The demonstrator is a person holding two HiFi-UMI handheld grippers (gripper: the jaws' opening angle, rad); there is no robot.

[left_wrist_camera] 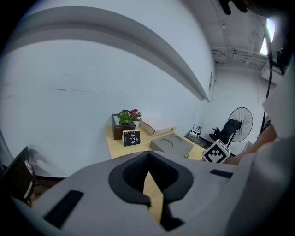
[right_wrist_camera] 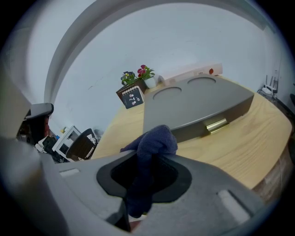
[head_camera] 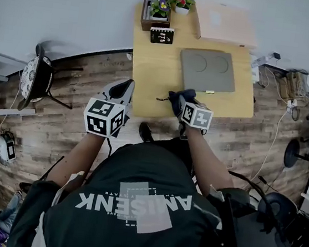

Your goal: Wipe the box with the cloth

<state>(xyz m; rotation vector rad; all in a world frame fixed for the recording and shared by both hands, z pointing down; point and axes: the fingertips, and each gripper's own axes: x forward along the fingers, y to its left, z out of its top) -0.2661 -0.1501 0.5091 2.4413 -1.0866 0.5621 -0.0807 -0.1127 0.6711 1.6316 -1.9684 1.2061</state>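
Note:
A flat grey box point(head_camera: 207, 71) with two round recesses in its lid and a brass latch lies on the right half of the wooden table point(head_camera: 155, 70). It also shows in the right gripper view point(right_wrist_camera: 198, 103) and in the left gripper view point(left_wrist_camera: 171, 145). My right gripper point(head_camera: 180, 104) is shut on a dark blue cloth point(head_camera: 175, 97), just in front of the box's near edge. The cloth point(right_wrist_camera: 154, 143) bunches up between the jaws of the right gripper point(right_wrist_camera: 145, 159). My left gripper point(head_camera: 124, 88) hovers at the table's front left corner. Seen from its own camera, the left gripper point(left_wrist_camera: 148, 171) is shut and holds nothing.
At the table's back stand a wooden planter with flowers point(head_camera: 157, 8), a small black card point(head_camera: 161, 35) and a flat pink carton point(head_camera: 225, 22). A chair point(head_camera: 37, 78) is on the floor to the left. Cables and a power strip point(head_camera: 293, 87) lie to the right, and a fan point(left_wrist_camera: 239, 122) stands beyond.

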